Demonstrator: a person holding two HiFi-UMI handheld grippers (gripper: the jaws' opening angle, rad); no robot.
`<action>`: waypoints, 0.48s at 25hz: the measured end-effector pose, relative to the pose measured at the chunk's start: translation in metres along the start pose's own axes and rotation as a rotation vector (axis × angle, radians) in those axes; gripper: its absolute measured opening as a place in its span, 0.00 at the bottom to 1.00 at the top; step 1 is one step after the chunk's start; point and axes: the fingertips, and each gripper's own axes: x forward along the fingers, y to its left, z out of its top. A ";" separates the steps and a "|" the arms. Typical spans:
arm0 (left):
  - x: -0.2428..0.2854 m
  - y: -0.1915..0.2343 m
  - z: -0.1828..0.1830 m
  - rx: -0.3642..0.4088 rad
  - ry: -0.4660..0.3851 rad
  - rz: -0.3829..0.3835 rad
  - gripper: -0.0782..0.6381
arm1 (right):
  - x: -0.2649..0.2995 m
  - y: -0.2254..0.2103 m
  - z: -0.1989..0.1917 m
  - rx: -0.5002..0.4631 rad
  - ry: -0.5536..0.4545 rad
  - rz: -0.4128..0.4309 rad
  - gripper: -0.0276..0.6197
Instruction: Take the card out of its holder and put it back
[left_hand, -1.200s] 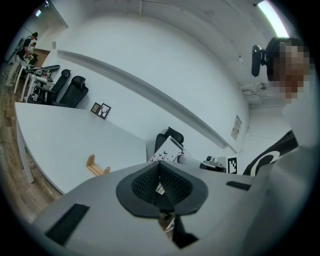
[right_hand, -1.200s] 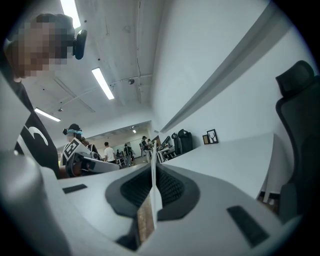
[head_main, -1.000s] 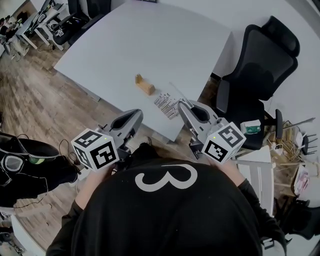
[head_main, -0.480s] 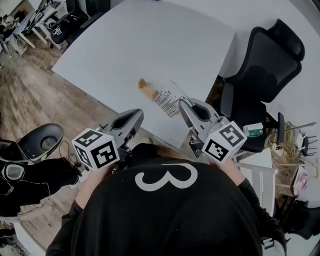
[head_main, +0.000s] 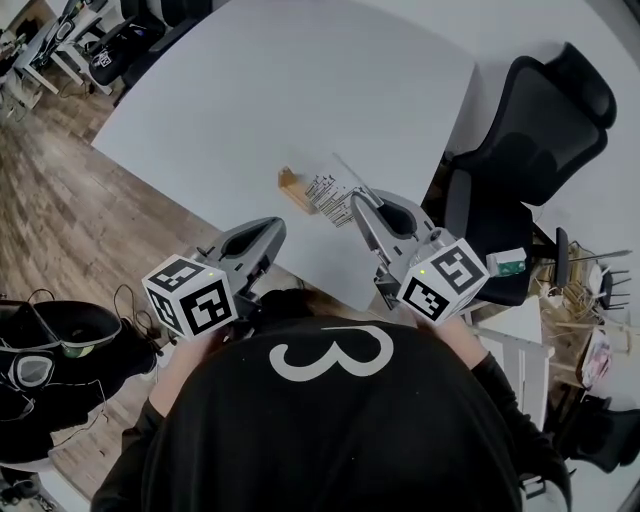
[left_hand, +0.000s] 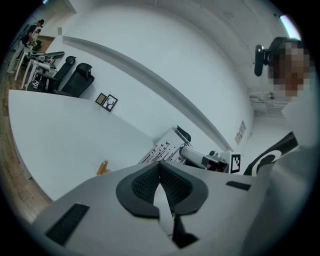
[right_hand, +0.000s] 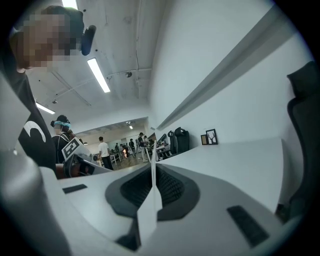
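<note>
A: Where's the card (head_main: 325, 188)?
B: In the right gripper (head_main: 357, 200), pinched edge-on between the pads. It sticks out to the left over the table (head_main: 300, 80), with its far corner just beside the holder (head_main: 291, 181).
A: Touching it?
B: Can't tell from above. It isn't seated in the slot, anyway.
A: And the left gripper (head_main: 270, 228)?
B: Closed on nothing, at the table's near edge, short of the holder.
A: So which step is this?
B: The return, I'd say (card out, holder empty). Next, the card's lower edge has to line up with the slot, then ease down before the pads let go. The holder looks small and light, so the left gripper may need to steady it.
</note>
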 end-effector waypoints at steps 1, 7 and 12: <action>0.002 0.004 0.001 -0.005 0.004 -0.001 0.13 | 0.004 -0.002 0.001 -0.006 0.002 0.000 0.08; 0.010 0.022 0.003 -0.022 0.022 -0.004 0.13 | 0.029 -0.011 0.000 -0.028 0.012 0.001 0.08; 0.014 0.038 0.005 -0.041 0.035 0.004 0.13 | 0.047 -0.021 -0.009 -0.023 0.032 0.002 0.08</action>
